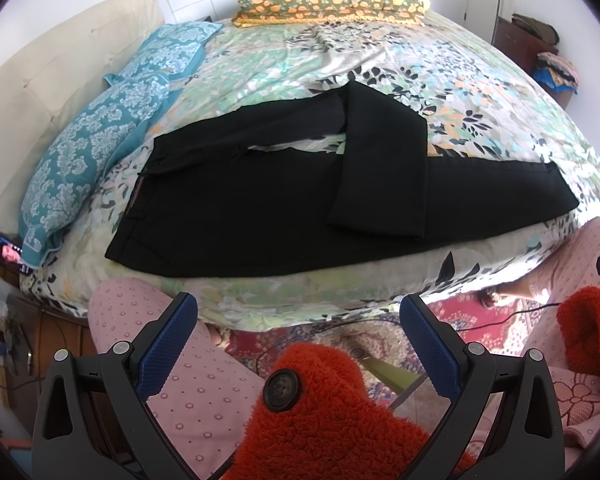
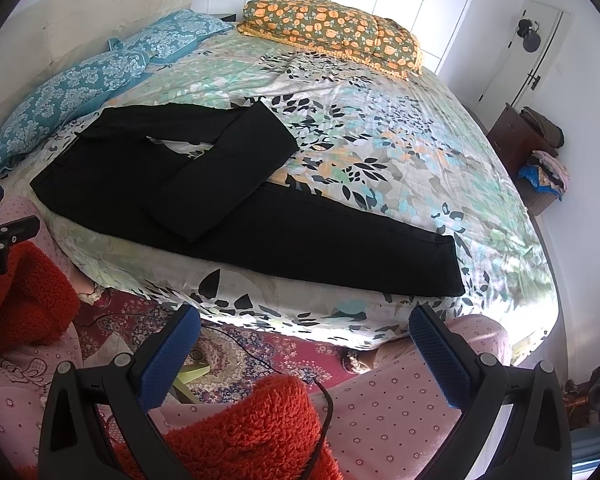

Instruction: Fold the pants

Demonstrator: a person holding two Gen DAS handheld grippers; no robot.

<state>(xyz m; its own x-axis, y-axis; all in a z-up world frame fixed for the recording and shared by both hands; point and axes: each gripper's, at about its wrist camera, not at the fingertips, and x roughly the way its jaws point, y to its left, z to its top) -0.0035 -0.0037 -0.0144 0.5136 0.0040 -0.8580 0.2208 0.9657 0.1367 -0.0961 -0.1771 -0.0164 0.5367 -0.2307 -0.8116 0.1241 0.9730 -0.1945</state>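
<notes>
- Left wrist view: a bed (image 1: 480,92) with a floral cover is seen. Black pants (image 1: 260,208) are laid near its front edge, one leg doubled back across the other. The left gripper (image 1: 298,312) is held short of the bed above a red fleece garment (image 1: 324,416), jaws spread wide, nothing gripped.
- Right wrist view: the pants (image 2: 284,232) lie along the front edge, waist leftward. The right gripper (image 2: 306,322) is held clear, jaws wide apart and empty.

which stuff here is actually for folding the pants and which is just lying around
For the job:
black pants, one leg doubled back
left gripper, jaws open
right gripper, jaws open
bed, the work surface

Just lying about:
blue pillows
orange floral quilt
clothes pile
patterned rug
</notes>
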